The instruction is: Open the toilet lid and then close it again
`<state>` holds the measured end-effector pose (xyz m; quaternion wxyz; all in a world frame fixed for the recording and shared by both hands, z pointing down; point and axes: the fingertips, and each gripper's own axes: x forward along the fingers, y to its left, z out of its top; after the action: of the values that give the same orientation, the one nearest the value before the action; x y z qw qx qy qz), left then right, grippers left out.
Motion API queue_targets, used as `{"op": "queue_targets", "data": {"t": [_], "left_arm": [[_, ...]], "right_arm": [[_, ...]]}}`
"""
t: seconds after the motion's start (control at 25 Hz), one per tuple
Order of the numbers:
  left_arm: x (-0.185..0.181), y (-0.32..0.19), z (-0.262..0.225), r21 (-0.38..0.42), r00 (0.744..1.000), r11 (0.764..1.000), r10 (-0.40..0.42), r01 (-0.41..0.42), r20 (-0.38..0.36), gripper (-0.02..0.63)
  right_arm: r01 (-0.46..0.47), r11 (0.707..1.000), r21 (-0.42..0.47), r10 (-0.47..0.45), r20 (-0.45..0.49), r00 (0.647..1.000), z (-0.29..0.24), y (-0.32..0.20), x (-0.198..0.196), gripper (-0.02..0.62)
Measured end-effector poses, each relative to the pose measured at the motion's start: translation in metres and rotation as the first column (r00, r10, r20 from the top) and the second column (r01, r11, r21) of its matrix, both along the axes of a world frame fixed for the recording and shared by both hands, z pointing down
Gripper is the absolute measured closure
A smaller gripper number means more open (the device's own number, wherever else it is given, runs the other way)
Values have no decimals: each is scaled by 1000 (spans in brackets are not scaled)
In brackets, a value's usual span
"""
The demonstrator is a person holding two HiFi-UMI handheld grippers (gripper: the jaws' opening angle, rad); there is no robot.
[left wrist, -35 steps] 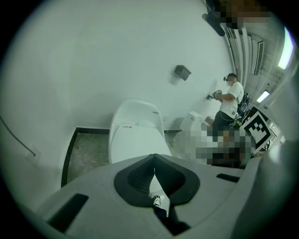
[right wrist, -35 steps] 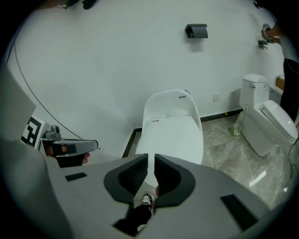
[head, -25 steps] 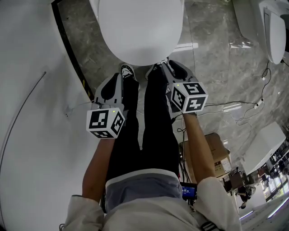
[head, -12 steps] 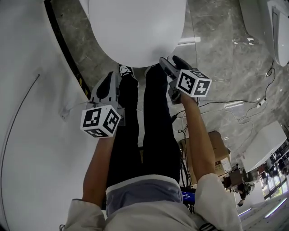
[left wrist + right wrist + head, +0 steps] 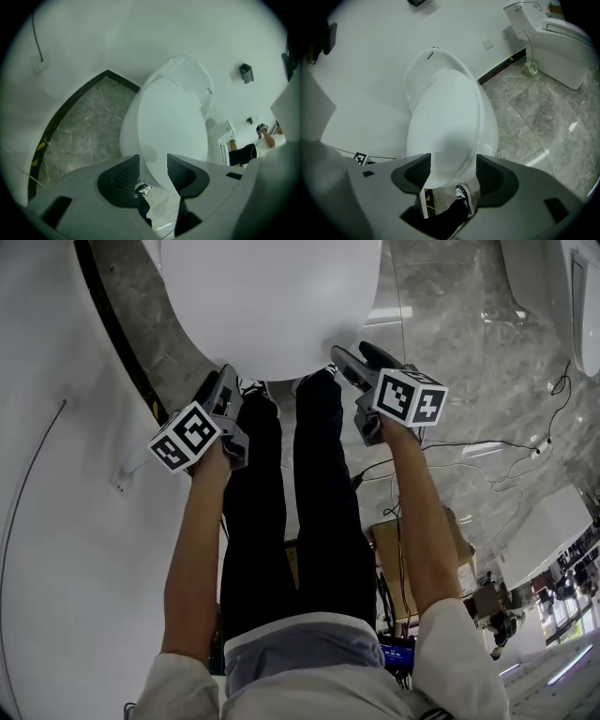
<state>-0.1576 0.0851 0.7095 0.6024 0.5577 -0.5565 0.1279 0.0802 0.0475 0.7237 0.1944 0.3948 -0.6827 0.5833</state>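
Toilet lid (image 5: 272, 296) down; tiny print (image 5: 431, 55) behind it unreadable.

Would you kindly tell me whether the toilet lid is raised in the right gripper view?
No, the toilet lid lies flat and shut, with its smooth white top facing up.

The toilet lid (image 5: 272, 296) looks smooth, shiny and white. The floor (image 5: 450, 324) beside the toilet lid looks like shiny grey stone.

Left hand-held gripper (image 5: 223, 382) near toilet lid (image 5: 272, 301)
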Motion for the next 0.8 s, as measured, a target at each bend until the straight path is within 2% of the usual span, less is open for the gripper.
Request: {"op": "queue_targets", "data": {"t": [0.16,0.28,0.48,0.64,0.8], "left_arm": [[-3,-10,18,-11,993,997,-76,75,-89,419],[-1,-18,20,5,987,995,-93,95,-135,402],[3,-16,21,34,994,998,-41,44,-106,402],[-1,-15,15,27,996,998,-63,64,-62,402],[-3,-15,13,28,995,996,-81,83,-49,403]], "right_arm": [[-19,1000,-16,19,30,999,9,-7,-1,331],[-35,999,-29,36,43,998,14,-14,-1,331],[-27,999,-33,27,18,999,21,-12,2,331],[-53,998,-31,53,-19,998,14,-13,-6,332],[-82,996,-36,81,-34,996,12,-13,-10,333]]}}
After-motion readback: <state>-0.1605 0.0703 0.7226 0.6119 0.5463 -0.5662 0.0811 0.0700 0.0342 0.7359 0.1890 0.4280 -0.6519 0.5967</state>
